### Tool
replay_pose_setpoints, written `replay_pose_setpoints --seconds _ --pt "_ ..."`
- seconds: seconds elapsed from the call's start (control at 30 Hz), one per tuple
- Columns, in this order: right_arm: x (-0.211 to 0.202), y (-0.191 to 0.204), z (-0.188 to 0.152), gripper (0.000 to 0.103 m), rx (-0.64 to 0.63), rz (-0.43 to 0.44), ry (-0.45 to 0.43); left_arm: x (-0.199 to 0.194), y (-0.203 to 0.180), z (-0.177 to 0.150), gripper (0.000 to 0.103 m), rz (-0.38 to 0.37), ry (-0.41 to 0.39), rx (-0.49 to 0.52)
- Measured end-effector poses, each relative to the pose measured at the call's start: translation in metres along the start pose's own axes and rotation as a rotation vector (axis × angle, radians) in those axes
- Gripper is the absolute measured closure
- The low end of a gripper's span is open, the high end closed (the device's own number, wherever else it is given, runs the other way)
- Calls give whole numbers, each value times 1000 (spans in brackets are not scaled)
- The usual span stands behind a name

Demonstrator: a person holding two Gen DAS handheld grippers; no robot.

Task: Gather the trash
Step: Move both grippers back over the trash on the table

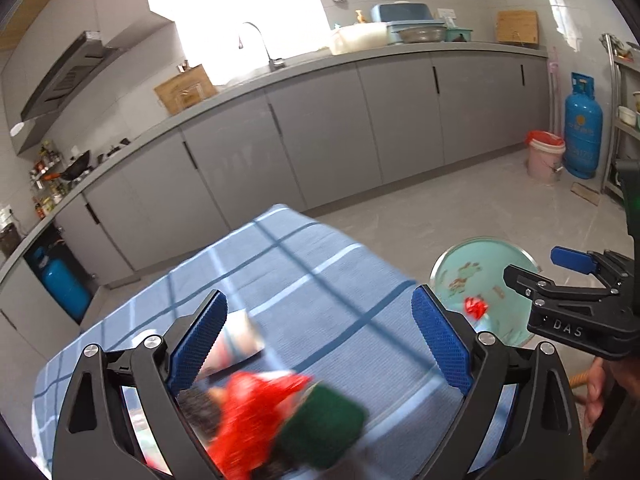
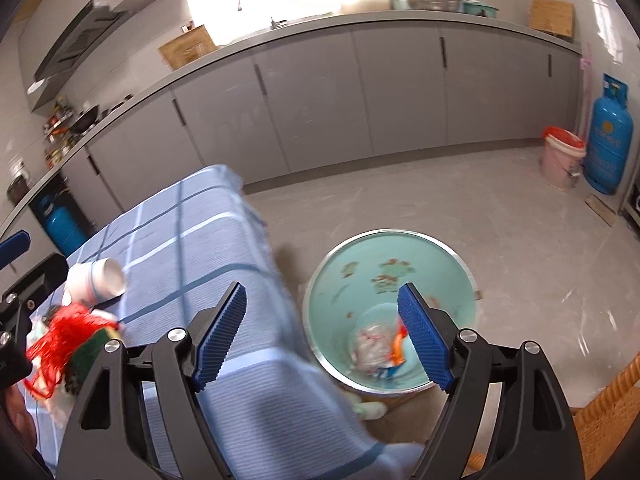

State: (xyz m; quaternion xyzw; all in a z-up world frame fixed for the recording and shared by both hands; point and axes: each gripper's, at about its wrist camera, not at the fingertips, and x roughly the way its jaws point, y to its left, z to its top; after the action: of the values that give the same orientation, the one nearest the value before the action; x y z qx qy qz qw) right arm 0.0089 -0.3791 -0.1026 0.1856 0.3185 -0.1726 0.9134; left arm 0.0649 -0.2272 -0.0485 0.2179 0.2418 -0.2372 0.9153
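Blue checked tabletop [image 2: 192, 240]: red mesh netting [image 2: 60, 344] is left; both grippers' jaws are wide, empty; mint metal bin [image 2: 400, 264] is partly filled; regrasping is needed.

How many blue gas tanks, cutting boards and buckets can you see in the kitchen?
Blue gas tanks: 2 (beside the pink bucket, under the counter)
Wooden cutting boards: 2 (by the sink, far right on the counter)
Buckets: 2 (green trash bucket, pink bucket)
Total: 6

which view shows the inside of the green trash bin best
The right wrist view: it looks down into the green trash bin, showing its stained wall and crumpled trash at the bottom. The left wrist view catches only part of the bin, partly hidden behind the right gripper.
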Motion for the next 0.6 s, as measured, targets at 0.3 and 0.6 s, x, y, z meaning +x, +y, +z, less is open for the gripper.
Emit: replay_pose_setpoints --seconds 0.3,0.6 --pt "-5 65 -13 22 -95 40 7 -28 92 -51 11 155 36 -99" --pt "-6 123 -31 19 -196 100 50 -34 161 -108 11 267 121 -191"
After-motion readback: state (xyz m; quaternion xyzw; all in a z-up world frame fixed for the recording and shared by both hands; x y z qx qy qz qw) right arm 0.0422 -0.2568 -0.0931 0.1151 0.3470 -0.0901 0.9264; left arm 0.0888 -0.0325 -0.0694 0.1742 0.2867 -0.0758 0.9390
